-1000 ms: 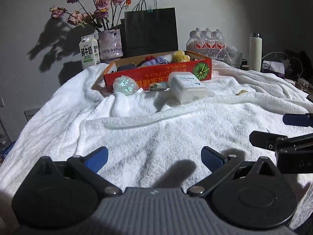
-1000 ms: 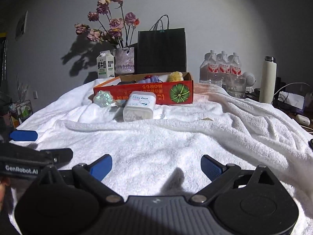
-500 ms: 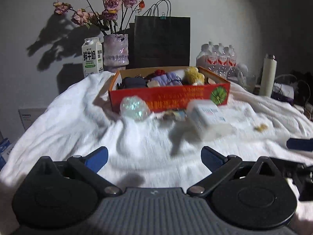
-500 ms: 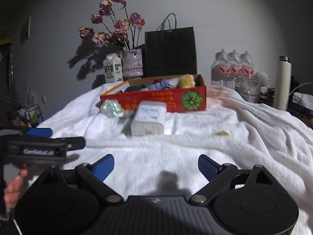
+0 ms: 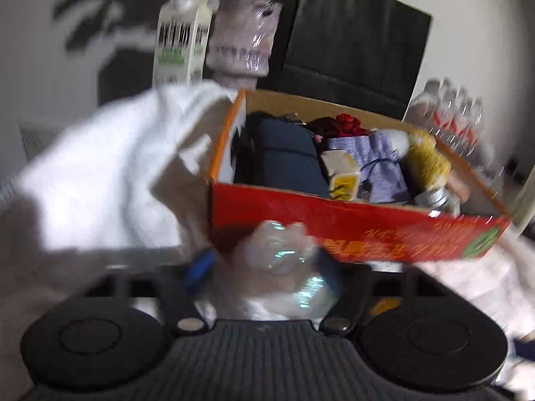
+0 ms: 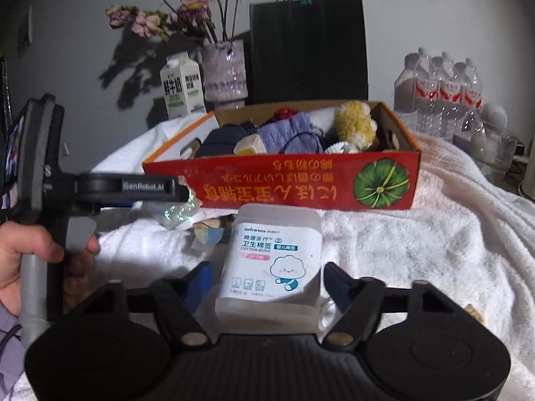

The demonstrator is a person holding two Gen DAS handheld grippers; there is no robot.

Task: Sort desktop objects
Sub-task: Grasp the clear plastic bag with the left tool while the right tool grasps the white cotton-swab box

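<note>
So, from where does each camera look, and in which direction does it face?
Left wrist: on the left gripper, looking down its fingers at the iridescent wrapped item between them and the red box; only its own fingers show.
Right wrist: on the right gripper, facing the cotton buds box between its fingers; the person's left hand holding the other gripper shows.
Shared: red box, milk carton, vase, black bag, white towel.
</note>
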